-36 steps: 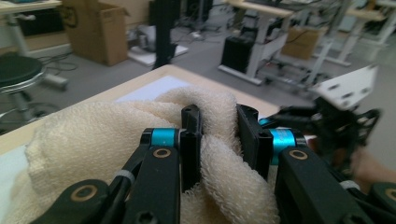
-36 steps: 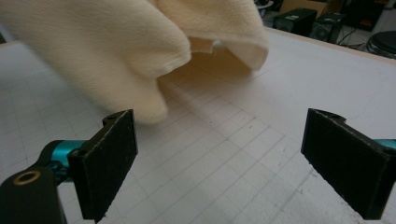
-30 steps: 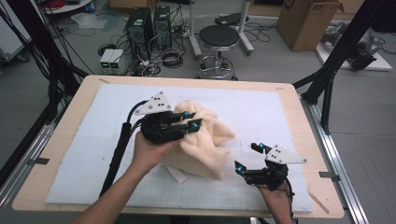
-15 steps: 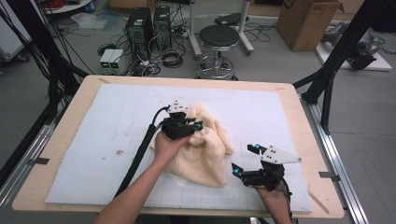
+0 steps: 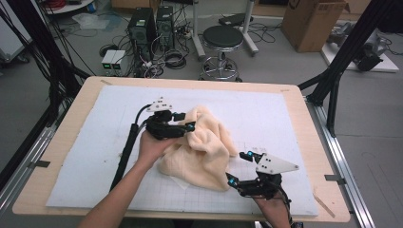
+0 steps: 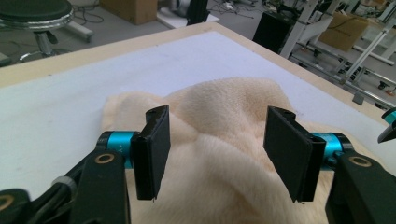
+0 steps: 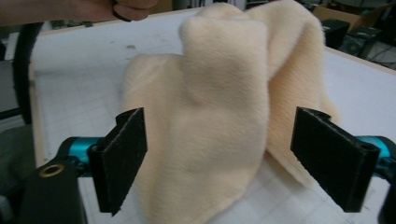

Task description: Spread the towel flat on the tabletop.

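A crumpled cream towel (image 5: 205, 145) lies in a heap in the middle of the white mat (image 5: 95, 142). My left gripper (image 5: 185, 121) is at the towel's upper left edge. Its jaws stand open over a raised fold of the towel (image 6: 219, 112), with cloth between and below them (image 6: 219, 149). My right gripper (image 5: 238, 168) is at the towel's near right corner and is open too. In the right gripper view the towel (image 7: 219, 93) rises as a hanging fold just beyond the wide-apart jaws (image 7: 226, 156). A hand holding the left gripper's cable shows at that view's top left.
The gridded white mat covers most of a wooden table (image 5: 304, 109). Black frame legs (image 5: 332, 80) stand at the table's right and left sides. A stool (image 5: 222, 40), computer boxes (image 5: 147, 23) and a cardboard box (image 5: 313, 21) are on the floor beyond the far edge.
The left hand shifted right, then back left along the towel's top, and the towel now sits more bunched up. The right gripper crept left toward the towel's near corner.
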`<state>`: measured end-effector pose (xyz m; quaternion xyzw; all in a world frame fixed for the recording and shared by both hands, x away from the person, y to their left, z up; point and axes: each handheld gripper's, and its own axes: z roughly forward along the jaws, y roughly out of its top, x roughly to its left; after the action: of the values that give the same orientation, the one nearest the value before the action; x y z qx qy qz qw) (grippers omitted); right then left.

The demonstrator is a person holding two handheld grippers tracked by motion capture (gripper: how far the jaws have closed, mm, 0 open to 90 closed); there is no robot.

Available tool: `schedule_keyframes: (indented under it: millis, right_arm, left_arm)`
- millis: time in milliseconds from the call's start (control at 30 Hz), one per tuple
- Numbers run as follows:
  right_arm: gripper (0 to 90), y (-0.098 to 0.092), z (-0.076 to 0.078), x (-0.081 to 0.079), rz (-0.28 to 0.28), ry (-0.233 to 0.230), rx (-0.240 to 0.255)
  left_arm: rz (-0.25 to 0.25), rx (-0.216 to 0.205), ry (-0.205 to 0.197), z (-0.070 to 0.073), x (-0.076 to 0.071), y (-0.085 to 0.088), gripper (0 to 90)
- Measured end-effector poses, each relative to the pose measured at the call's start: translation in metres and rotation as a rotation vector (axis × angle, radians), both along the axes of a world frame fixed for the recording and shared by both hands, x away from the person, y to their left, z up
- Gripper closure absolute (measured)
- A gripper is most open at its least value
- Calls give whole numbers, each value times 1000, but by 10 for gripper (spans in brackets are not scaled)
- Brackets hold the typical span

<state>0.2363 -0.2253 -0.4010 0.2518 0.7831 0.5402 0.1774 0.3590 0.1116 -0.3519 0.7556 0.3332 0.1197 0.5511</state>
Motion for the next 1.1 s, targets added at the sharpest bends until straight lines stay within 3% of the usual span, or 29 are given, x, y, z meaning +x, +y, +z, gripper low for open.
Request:
schedule_keyframes:
  millis: [67, 267, 500, 600, 733, 833, 900, 967, 1100]
  right_arm:
    - [226, 6, 1, -2, 20, 2, 3]
    - [333, 33, 3, -5, 113, 11, -34]
    - [426, 69, -4, 3, 192, 86, -67]
    - [462, 86, -11, 8, 226, 113, -112]
    - [521, 104, -22, 10, 261, 130, -193]
    - [577, 115, -33, 13, 262, 154, -283]
    - [647, 120, -40, 14, 261, 142, -356]
    - [744, 120, -41, 13, 252, 111, -371]
    - [837, 113, -38, 17, 275, 139, -346]
  left_arm:
    - [-3, -10, -19, 3, -8, 13, 401]
    - [16, 34, -52, -5, -35, 52, 401]
    - [6, 61, -80, -19, -69, 80, 400]
    - [-1, 62, -87, -25, -82, 88, 399]
    - [1, 53, -90, -33, -90, 95, 400]
    - [6, 62, -94, -40, -94, 97, 398]
    - [-3, 72, -90, -43, -94, 98, 398]
    - [-1, 70, -91, -45, -94, 99, 397]
    - [5, 76, -86, -50, -94, 101, 397]
